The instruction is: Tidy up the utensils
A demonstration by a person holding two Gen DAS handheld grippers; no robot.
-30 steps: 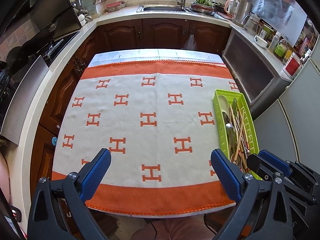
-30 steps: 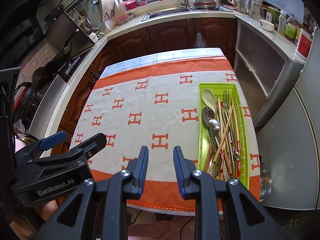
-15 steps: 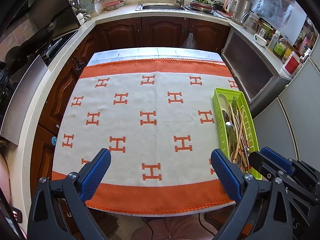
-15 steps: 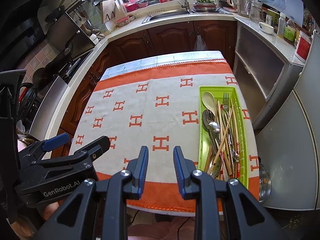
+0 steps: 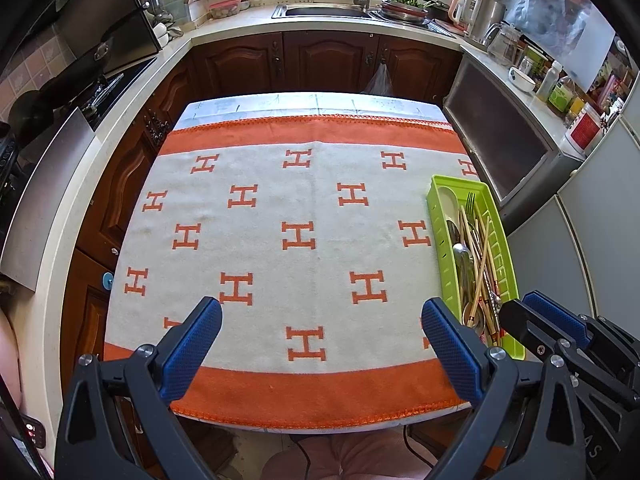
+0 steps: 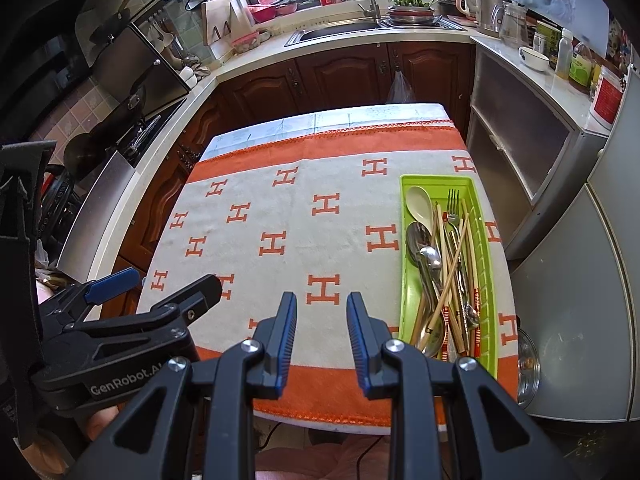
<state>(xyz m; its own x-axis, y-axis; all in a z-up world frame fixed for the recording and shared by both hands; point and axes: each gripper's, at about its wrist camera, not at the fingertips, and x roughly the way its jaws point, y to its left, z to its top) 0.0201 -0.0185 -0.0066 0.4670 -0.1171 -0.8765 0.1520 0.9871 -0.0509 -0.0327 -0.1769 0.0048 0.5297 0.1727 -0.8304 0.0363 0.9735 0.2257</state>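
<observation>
We see all utensils [image 6: 442, 268] piled in the green tray [image 6: 407, 280] at the table's right edge, mixed spoons, fork, chopsticks; none on the cloth [image 6: 304, 240]. Fits done, or unsorted. Left gripper [image 5: 322, 334] spread wide, right gripper [image 6: 322, 326] slightly parted, both holding nothing.

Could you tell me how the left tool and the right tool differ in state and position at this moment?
The left tool has its fingers spread wide, while the right tool has its fingers close together with only a narrow gap. The left tool sits toward the table's left side; the right tool sits nearer the green tray of utensils. Both hold nothing, both hover above the near orange border of the cloth, and both have blue pads.
</observation>
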